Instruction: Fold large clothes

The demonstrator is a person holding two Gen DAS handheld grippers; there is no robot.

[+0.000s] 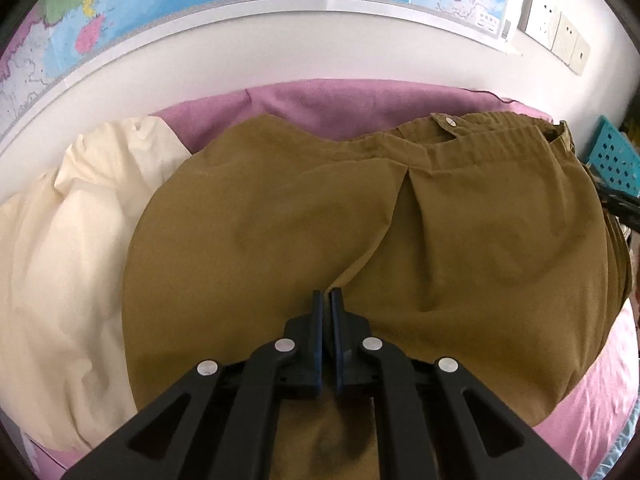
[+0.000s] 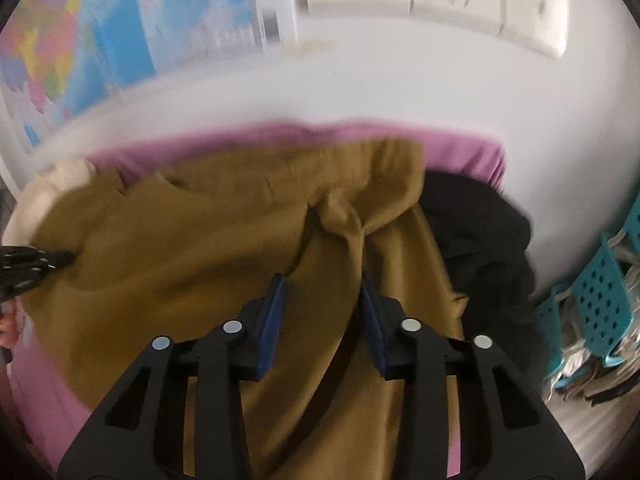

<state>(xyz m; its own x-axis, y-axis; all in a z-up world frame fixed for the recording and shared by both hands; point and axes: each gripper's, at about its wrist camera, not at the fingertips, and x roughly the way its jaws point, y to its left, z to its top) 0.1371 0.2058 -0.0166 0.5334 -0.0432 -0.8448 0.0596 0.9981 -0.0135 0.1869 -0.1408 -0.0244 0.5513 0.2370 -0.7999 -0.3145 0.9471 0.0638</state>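
Brown trousers (image 1: pixel 280 220) lie spread on a pink sheet (image 1: pixel 320 100), waistband and button toward the back right. My left gripper (image 1: pixel 329 300) sits on the middle of them, shut, with a crease of the cloth running into its tips. In the right wrist view the trousers (image 2: pixel 180 240) are blurred. My right gripper (image 2: pixel 323 280) stands open there, its blue pads on either side of a raised ridge of the cloth without pressing it. The left gripper (image 2: pixel 36 260) also shows at that view's left edge, on the trousers.
A cream cloth (image 1: pixel 60 260) lies to the left of the trousers, and a black garment (image 2: pixel 480 240) to their right. A teal perforated basket (image 2: pixel 592 300) stands at the right. A white wall with a map (image 1: pixel 200 0) and sockets (image 1: pixel 560 36) runs close behind.
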